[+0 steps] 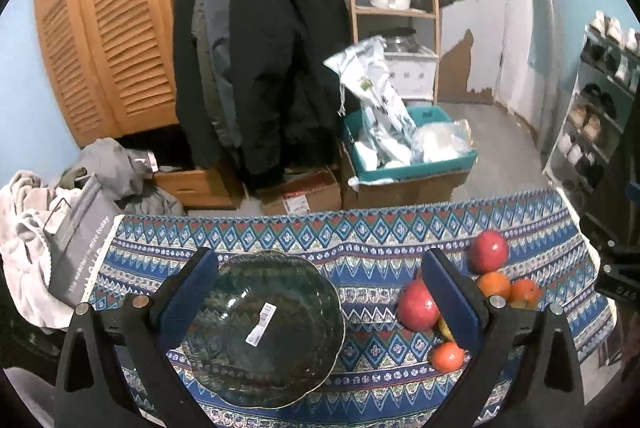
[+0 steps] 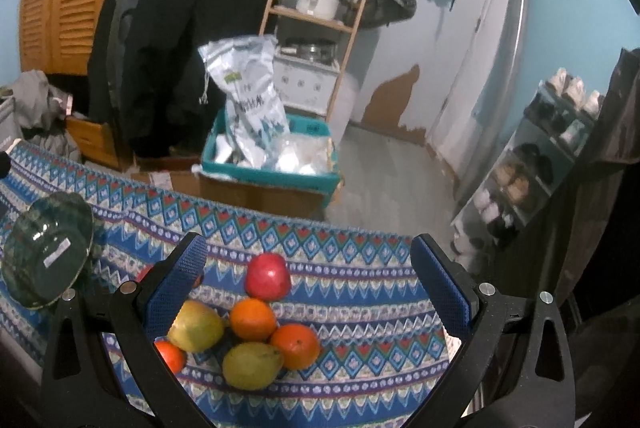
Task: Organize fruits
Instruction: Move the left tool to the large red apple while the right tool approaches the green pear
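A blue cloth (image 2: 360, 308) with zigzag and diamond bands carries a dark green glass bowl (image 1: 264, 328), red pomegranates (image 2: 267, 277), oranges (image 2: 253, 319) and yellow-green mangoes (image 2: 252, 366).

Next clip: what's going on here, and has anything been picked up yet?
Nothing is held yet. A person holds two grippers over a patterned tablecloth. The left gripper is open above an empty green glass bowl. The right gripper is open above a cluster of fruit: a red pomegranate, oranges and yellow-green mangoes, all lying on the cloth.
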The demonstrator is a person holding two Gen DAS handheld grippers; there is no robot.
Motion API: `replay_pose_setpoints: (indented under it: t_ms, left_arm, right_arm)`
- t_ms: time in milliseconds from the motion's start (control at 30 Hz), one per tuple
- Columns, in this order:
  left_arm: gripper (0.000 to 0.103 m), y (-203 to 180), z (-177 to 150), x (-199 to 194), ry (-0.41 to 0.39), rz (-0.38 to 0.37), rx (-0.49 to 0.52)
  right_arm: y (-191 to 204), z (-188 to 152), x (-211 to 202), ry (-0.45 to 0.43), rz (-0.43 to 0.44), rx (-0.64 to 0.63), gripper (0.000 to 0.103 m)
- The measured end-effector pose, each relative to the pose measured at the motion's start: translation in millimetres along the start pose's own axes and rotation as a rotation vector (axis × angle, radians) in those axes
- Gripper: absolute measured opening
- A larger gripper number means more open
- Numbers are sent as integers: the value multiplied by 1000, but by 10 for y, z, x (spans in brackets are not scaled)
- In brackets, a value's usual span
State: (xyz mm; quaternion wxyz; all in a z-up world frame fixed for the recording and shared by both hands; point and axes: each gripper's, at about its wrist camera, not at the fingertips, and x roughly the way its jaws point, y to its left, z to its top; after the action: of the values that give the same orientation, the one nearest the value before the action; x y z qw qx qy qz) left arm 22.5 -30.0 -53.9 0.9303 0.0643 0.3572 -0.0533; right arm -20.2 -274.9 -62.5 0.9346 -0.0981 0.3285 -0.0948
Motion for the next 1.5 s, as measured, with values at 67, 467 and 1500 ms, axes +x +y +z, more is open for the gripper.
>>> replay_pose_setpoints:
  t_ms: [67, 467, 1500]
  left_arm:
    - [102, -54, -31, 75, 24, -8, 13]
    - [102, -308, -329, 525, 166, -57, 77]
    - [102, -714, -779, 1268, 357, -70, 142]
  right_arm:
    - [-7, -59, 65, 31, 5, 9, 100]
    - [84, -430, 440, 218, 47, 24, 100]
    - [222, -1157, 1312, 572, 158, 92, 100]
